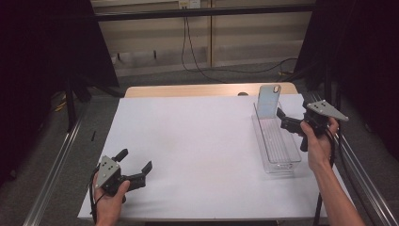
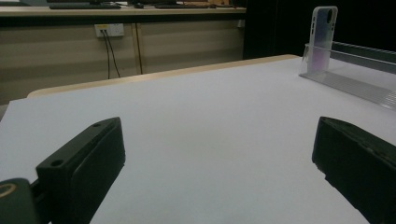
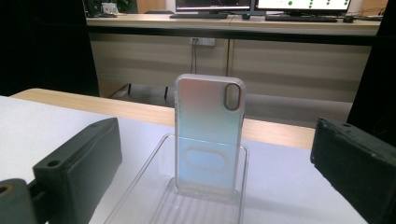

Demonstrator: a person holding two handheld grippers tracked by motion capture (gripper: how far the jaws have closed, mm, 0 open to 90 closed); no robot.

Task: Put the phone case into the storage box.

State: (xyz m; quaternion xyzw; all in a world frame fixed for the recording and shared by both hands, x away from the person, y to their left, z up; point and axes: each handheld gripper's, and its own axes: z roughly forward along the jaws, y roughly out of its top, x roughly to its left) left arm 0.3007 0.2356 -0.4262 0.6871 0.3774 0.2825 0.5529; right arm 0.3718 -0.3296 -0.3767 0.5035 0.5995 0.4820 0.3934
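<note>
Phone case (image 1: 268,100) is standing upright at the far end of the clear tray (image 1: 277,146), leaning against the tray's far end wall, upper right of the high view. The case is translucent, with an iridescent blue-pink sheen, its camera cutout at top right as the right gripper view is showing it (image 3: 208,135). The tray (image 3: 140,191) is running lengthwise toward the camera, sitting on the white counter (image 1: 197,141) right of centre.

Right gripper (image 1: 287,120) is hovering just right of the tray's far end, at the right edge of the high view, fingers pointing left toward the case. Its fingers are standing wide apart, gripping nothing. In the right gripper view the case is sitting centred between the two black fingers (image 3: 79,163), well ahead of them, not touching either.

Left gripper (image 1: 134,165) is sitting low at the lower left of the high view, well apart from tray and case, a hand wrapping its body. Fingers (image 2: 88,158) are spread wide, nothing between them, bare counter ahead. In the left gripper view the case (image 2: 322,39) and tray (image 2: 355,74) are showing at the upper right, far off.
</note>
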